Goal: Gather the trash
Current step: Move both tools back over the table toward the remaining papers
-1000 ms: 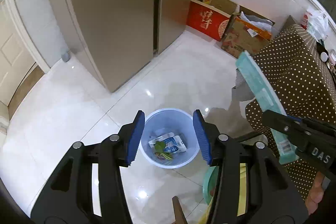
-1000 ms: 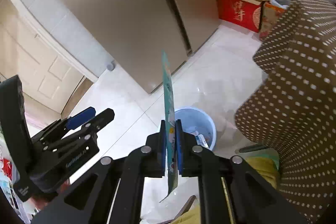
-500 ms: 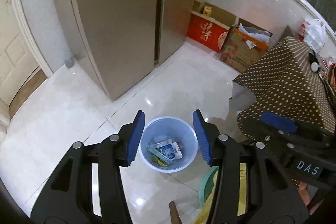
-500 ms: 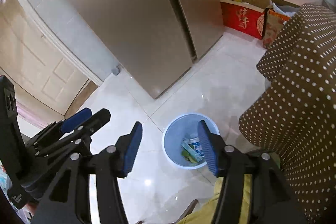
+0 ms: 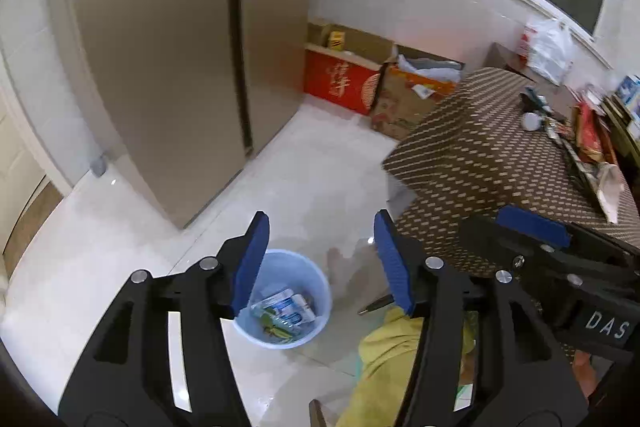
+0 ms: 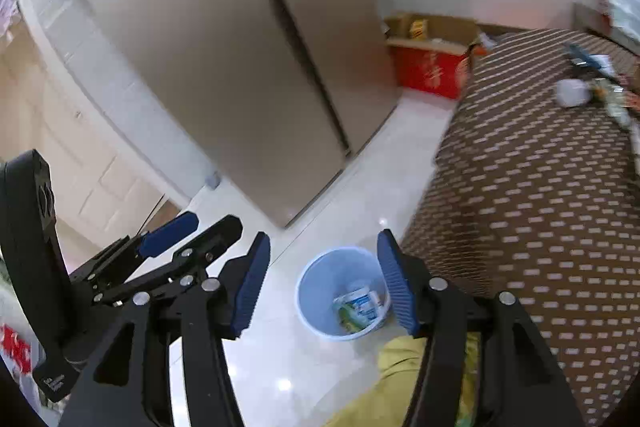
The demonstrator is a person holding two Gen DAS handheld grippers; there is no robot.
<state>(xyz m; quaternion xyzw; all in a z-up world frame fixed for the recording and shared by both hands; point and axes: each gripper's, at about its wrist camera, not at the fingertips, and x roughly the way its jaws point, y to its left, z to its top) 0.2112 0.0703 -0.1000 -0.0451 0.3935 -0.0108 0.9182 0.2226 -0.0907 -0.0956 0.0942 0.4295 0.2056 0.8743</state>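
Left wrist view, "DAS" on right claw (image 5: 532,227), both claws opening, empty, left claw (image 5: 318,261) above one bin (image 5: 316,291) of wrappers (image 5: 286,311).

Left gripper (image 5: 318,259): black two-finger tool with blue ribbed pads, pointing steeply downward; jaws are opening, nothing between them.
Right gripper (image 6: 322,279): matching black tool with blue pads, also angling downward; jaws are opening, nothing between them.
Relative position: the two are sitting close, side by side, each appearing at the other's near edge.
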